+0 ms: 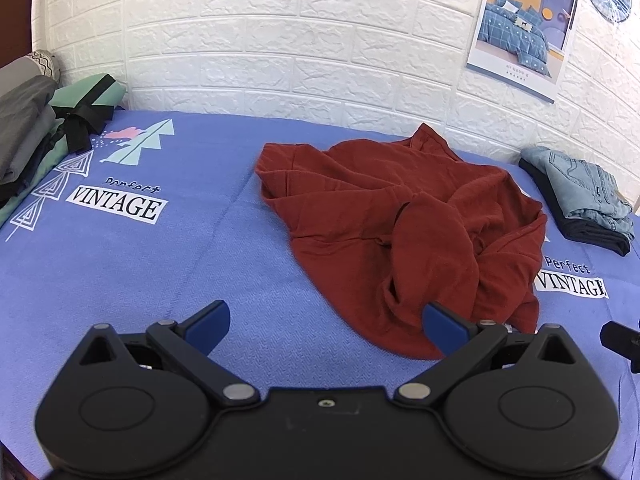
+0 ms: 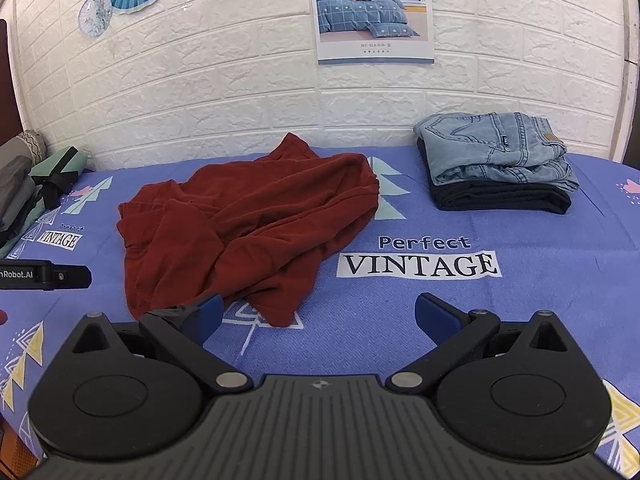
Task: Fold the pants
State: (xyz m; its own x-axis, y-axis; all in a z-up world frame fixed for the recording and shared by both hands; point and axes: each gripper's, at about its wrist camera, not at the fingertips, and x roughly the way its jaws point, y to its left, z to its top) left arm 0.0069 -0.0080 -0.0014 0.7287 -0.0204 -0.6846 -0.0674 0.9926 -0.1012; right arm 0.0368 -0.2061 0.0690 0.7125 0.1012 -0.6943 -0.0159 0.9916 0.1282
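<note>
Rust-red pants [image 1: 400, 220] lie crumpled and unfolded at the centre of a bed covered by a blue printed sheet [image 1: 140, 280]. The left gripper [image 1: 326, 326] and the right gripper [image 2: 318, 318] hover above the near edge, each with jaws spread wide and holding nothing. Folded jeans [image 2: 500, 148] rest on a dark folded garment [image 2: 500, 198] to the right; a stack of folded clothes [image 1: 28, 132] lies to the left.

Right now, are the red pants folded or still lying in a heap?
Not folded. The red pants lie crumpled on the blue bedsheet, fabric bunched and overlapping unevenly. Both pairs of jaws are open, holding nothing.
</note>
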